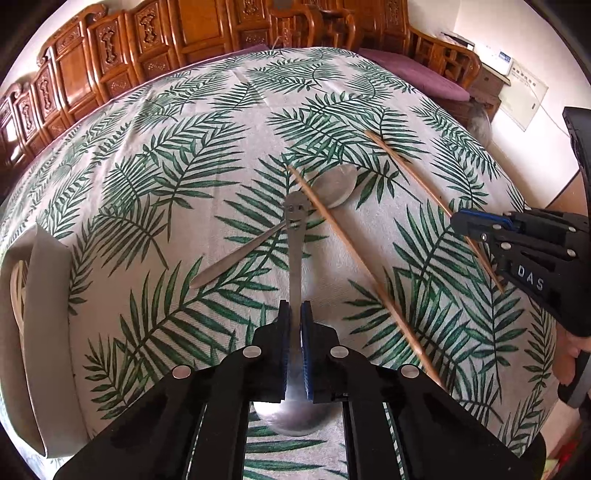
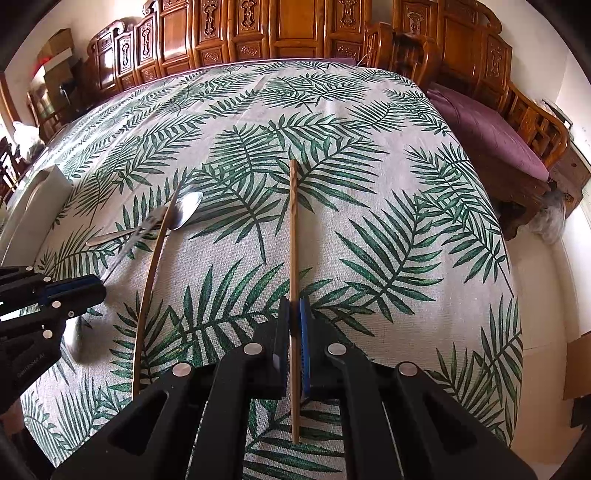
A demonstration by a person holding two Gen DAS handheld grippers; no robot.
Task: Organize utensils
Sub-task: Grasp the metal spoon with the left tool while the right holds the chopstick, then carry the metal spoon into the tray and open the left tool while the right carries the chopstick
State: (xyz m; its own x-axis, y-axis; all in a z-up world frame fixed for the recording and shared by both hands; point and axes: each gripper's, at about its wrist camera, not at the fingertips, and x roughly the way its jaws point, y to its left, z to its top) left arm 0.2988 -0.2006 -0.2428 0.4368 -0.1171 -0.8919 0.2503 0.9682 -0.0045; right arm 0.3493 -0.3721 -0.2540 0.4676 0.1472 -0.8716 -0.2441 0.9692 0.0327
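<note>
My left gripper [image 1: 294,314] is shut on a steel spoon [image 1: 296,258] with a smiley face on its handle end; the bowl lies under the jaws. A second steel spoon [image 1: 334,188] lies on the leaf-print tablecloth beyond it, with a wooden chopstick [image 1: 354,258] lying across it. My right gripper [image 2: 294,314] is shut on another wooden chopstick [image 2: 293,229], which points away along the fingers. In the right wrist view the loose chopstick [image 2: 151,280], the lying spoon [image 2: 184,216] and the left gripper [image 2: 98,286] show at left. The right gripper [image 1: 460,218] shows at the right of the left wrist view.
A grey utensil holder [image 1: 40,295] stands at the table's left edge, also in the right wrist view [image 2: 40,199]. Carved wooden chairs [image 2: 258,29] line the far side, and a bench with a purple cushion [image 2: 491,129] is at right.
</note>
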